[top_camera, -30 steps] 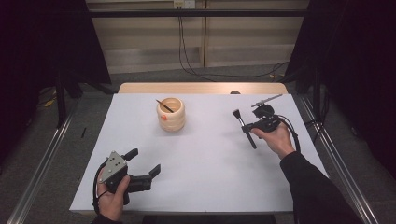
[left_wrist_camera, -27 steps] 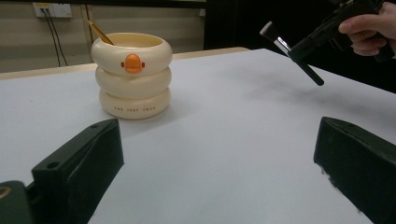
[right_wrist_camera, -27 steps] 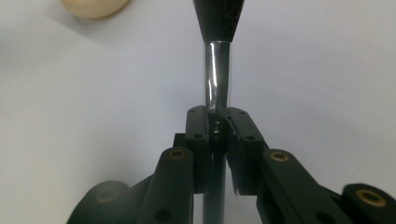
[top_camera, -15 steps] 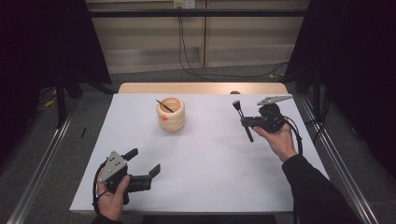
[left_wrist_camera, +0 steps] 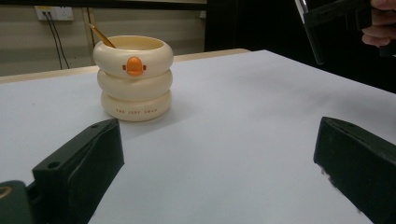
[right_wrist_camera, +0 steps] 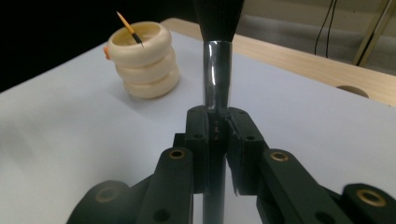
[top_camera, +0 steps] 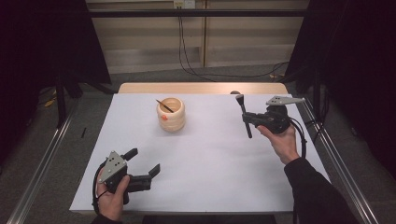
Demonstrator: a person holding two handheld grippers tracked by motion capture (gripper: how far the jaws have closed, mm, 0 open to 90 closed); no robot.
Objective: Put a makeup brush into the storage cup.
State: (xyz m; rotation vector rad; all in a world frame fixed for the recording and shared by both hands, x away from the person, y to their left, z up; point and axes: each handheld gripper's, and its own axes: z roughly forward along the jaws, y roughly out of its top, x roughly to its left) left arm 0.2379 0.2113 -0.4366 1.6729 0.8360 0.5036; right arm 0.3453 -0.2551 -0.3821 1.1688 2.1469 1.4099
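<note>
A brush (top_camera: 244,116) is clamped by its handle in the right gripper (top_camera: 250,119), held above the surface (top_camera: 210,158). The cup (top_camera: 171,114), apparently already holding a pencil (top_camera: 164,106), lies to this gripper's left. The left gripper (top_camera: 142,161) is held wide and empty.

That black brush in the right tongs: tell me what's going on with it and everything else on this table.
A person works two hand-held tongs over the white table. The right tongs are shut on a black makeup brush with a silver ferrule, held in the air, bristles up. The left tongs sit open and empty near the table's front edge. The cream ring-stacked holder with an orange duck bill stands apart, with an orange-tipped pencil leaning in it.
</note>
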